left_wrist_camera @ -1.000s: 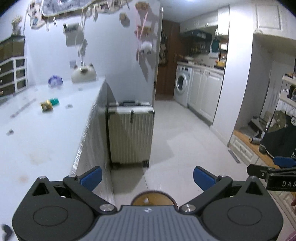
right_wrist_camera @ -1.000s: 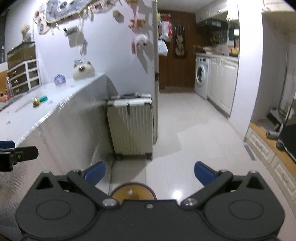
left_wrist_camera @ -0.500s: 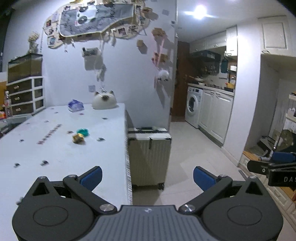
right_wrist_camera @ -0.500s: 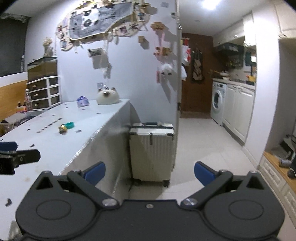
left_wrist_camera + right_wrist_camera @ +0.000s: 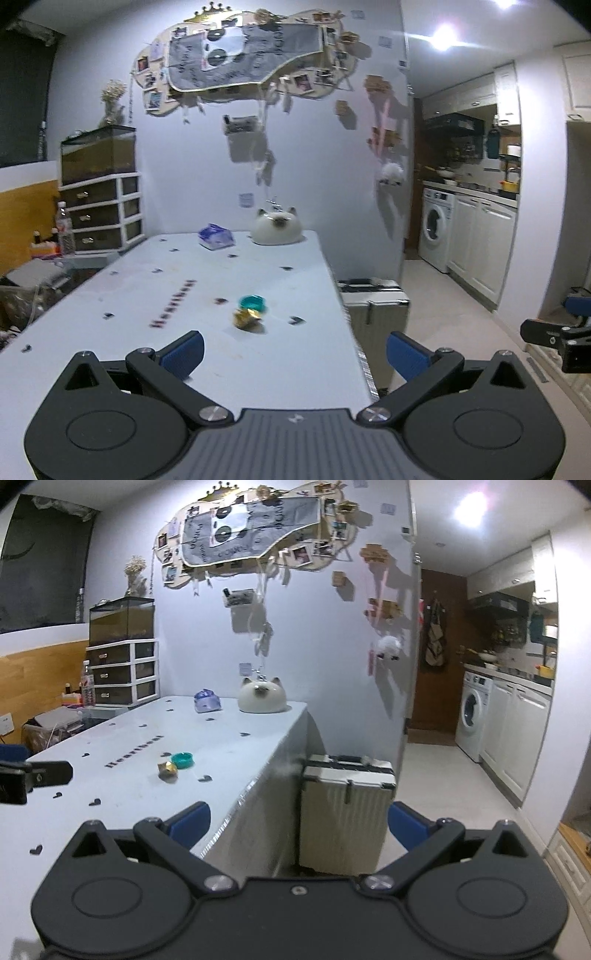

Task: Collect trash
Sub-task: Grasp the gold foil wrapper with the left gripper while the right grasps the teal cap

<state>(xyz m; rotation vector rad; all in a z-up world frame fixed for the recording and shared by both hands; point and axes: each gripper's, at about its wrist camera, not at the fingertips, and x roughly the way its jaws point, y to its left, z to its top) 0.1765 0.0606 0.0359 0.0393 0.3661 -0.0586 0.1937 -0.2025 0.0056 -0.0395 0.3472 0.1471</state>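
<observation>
A crumpled gold wrapper (image 5: pixel 246 319) and a teal cap (image 5: pixel 252 303) are lying touching on the white table (image 5: pixel 110 365), straight ahead of the left gripper (image 5: pixel 294 350), which is nearer. The right gripper (image 5: pixel 299 824) is hovering off the table's edge. Both are spread wide, empty.

Both grippers' fingers (image 5: pixel 183 350) wide apart.

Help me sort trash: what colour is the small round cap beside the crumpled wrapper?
Teal green cap, clearest in the right wrist view, beside the gold wrapper.
</observation>
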